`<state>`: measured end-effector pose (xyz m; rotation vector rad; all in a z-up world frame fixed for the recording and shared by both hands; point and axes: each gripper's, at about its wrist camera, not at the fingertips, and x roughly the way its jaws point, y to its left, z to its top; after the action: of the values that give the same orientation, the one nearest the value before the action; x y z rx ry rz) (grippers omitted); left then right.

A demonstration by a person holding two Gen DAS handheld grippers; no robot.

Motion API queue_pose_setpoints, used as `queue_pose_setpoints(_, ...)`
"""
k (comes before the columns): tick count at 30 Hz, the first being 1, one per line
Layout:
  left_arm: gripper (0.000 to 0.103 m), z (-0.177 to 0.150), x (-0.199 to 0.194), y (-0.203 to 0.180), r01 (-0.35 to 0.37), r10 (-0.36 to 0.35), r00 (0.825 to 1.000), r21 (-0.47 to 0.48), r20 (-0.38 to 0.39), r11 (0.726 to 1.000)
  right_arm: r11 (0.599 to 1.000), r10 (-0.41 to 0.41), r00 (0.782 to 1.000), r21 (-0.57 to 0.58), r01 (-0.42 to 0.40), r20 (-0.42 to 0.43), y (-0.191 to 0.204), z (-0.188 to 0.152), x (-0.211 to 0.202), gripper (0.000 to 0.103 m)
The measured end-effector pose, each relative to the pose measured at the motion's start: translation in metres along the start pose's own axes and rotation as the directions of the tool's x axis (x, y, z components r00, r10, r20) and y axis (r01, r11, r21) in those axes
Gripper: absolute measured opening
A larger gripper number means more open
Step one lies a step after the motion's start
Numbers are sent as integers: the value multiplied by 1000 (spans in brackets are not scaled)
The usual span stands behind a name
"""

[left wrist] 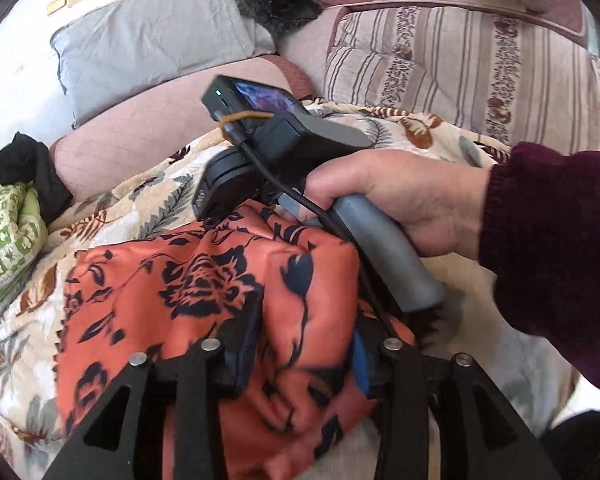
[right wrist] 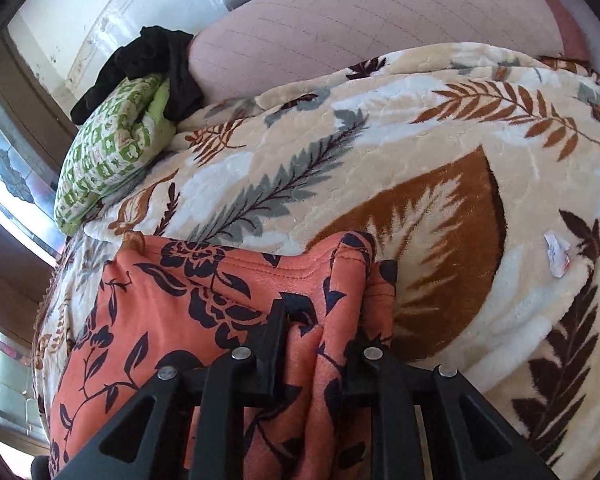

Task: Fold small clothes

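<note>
Orange fabric with a dark navy flower print, the small garment [left wrist: 204, 292] lies bunched on a cream leaf-patterned blanket [right wrist: 440, 152] spread over the bed. Both tools have it. The left hand-held gripper [left wrist: 300, 344] has its fingers closed in on a raised ridge of the cloth, with fabric gathered between the pads. The right hand-held gripper [right wrist: 320, 328] likewise pinches a fold near a stitched hem, its fingers drawn close with cloth pressed between them. In the left wrist view the person's right hand [left wrist: 400, 200], in a maroon sleeve, holds that tool's grey handle just above the garment.

By the look of it, a fold is under way: the two grips hold one edge, ready to carry it across the rest of the piece. The next move would call for lifting both grips together, keeping the edge taut and level, and laying it down square.

Further off lie a green patterned cloth [right wrist: 108, 152], a black garment [right wrist: 156, 64] and a pink cushion [right wrist: 360, 32].
</note>
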<state>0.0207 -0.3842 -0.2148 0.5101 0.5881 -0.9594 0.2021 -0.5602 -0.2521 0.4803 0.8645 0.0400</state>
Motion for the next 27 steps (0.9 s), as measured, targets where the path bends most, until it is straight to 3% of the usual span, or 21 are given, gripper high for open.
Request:
queue_pose_setpoints(2, 60, -3, -26, 6, 8, -8, 1000, -2, 28, 1000, 999, -3, 1000, 36, 3, 0, -4, 0, -5, 32)
queue_pose_setpoints(4, 66, -10, -55, 23, -3, 5, 996, -19, 85, 1000, 998, -28, 1000, 64, 28, 0, -4, -1, -17, 42)
queue_pose_setpoints(5, 69, -12, -68, 34, -21, 25, 993, -38, 116, 999, 996, -50, 999, 77, 50, 4, -3, -1, -25, 61)
queue_pose_setpoints(6, 70, -15, -79, 47, -37, 46, 989, -65, 142, 997, 993, -83, 996, 91, 81, 17, -2, -3, -36, 66)
queue_pose_setpoints(9, 71, -17, -91, 88, -91, 125, 976, -187, 177, 978, 988, -130, 985, 97, 120, 115, 5, -11, -81, 66)
queue_pose_setpoints(14, 71, -33, -72, 134, -128, 164, 983, -328, 86, 936, 993, -114, 972, 31, 110, 204, 47, -31, -132, 66)
queue_pose_setpoints(16, 71, -41, -62, 138, -151, 171, 985, -311, 36, 938, 996, -84, 976, 34, 79, 203, 67, -40, -136, 66)
queue_pose_setpoints(18, 71, -53, -45, 142, -199, 183, 980, -288, -80, 937, 998, -43, 979, 42, 36, 200, 85, -49, -134, 66)
queue_pose_setpoints(20, 71, -71, -31, 149, -183, 141, 978, -309, -153, 933, 995, -4, 983, 94, -14, 182, 95, -61, -126, 66)
queue_pose_setpoints(22, 71, -81, -28, 152, -167, 115, 979, -336, -170, 927, 984, 27, 989, 170, -52, 146, 96, -76, -116, 66)
queue_pose_setpoints(25, 72, -82, -30, 143, -177, 136, 976, -256, -169, 951, 964, -38, 998, 264, 22, 59, 82, -106, -100, 63)
queue_pose_setpoints(27, 72, -85, -27, 138, -190, 154, 973, -218, -175, 957, 953, -14, 998, 302, -3, 55, 67, -128, -99, 58)
